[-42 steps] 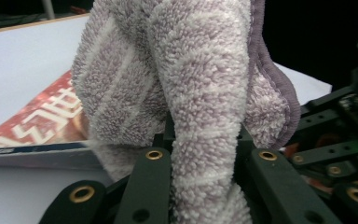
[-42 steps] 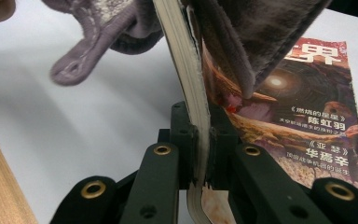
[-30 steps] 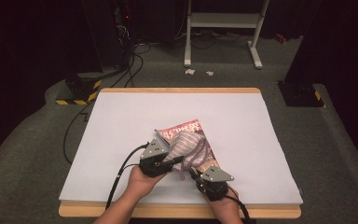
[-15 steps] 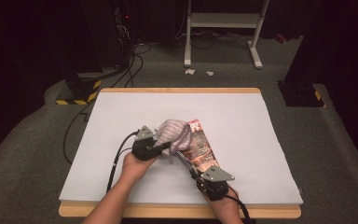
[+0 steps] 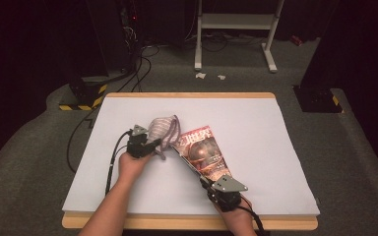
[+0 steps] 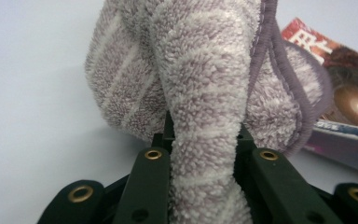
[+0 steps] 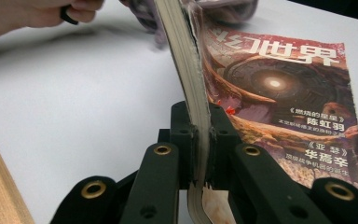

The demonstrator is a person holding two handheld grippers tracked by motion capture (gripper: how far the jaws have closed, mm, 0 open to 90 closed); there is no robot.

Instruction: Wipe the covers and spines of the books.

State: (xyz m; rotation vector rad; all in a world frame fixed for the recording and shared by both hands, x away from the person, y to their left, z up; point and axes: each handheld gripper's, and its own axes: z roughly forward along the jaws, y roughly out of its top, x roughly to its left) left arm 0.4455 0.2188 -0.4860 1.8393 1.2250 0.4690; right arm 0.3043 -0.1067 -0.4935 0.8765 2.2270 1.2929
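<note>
I have the bench (image 5: 256, 128) under a white sheet with a wooden rim showing at the near and far edges. On it, left of centre, lies the magazine (image 5: 204, 152), its cover of a glowing eye and red lettering facing up and tilted, the near corner lifted off the sheet. My right tool (image 5: 215, 186) is clamped on that near corner; in the right gripper view the jaws pinch the page block (image 7: 186, 70), which rises on edge between them while the cover (image 7: 284, 93) slopes away to the right. The towel (image 5: 163, 132), striped grey and white with a purple hem, sits bunched just left of the magazine, touching its far corner. My left tool (image 5: 150, 146) grips a fold of towel (image 6: 200, 116), the pile squeezed tight between the jaws.
</note>
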